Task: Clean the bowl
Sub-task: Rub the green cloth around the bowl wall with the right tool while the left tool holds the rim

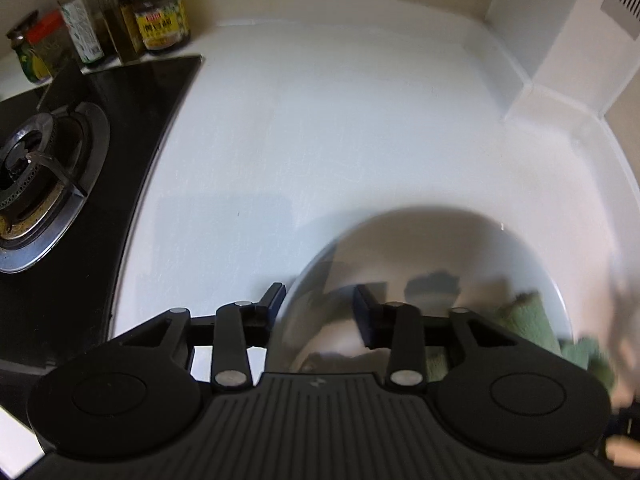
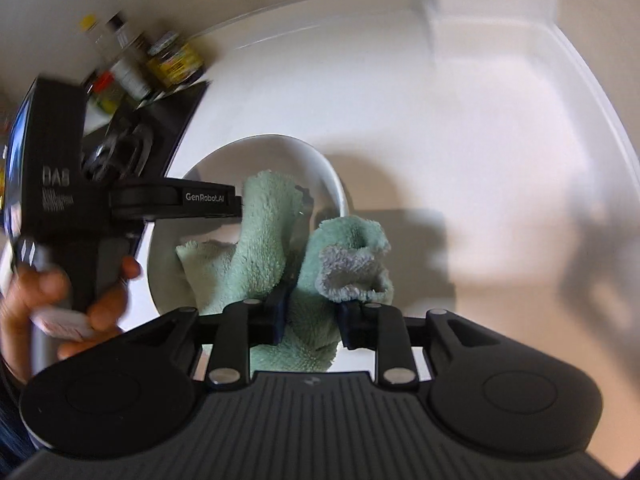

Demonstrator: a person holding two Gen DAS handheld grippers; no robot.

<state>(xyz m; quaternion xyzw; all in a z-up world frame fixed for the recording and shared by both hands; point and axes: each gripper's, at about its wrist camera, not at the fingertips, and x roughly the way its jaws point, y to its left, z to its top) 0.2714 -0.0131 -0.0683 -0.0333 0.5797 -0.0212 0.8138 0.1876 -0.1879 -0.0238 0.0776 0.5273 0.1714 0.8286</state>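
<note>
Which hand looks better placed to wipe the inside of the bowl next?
Right. The right gripper already holds the green cloth over the bowl, while the left gripper straddles the bowl's rim, steadying it.

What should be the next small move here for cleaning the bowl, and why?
Probably sweep the right tongs with the green cloth around the inside of the white bowl. The cloth already lies bunched inside, pinched between those tongs, and the left tongs straddle the bowl's rim, so it looks braced.
</note>
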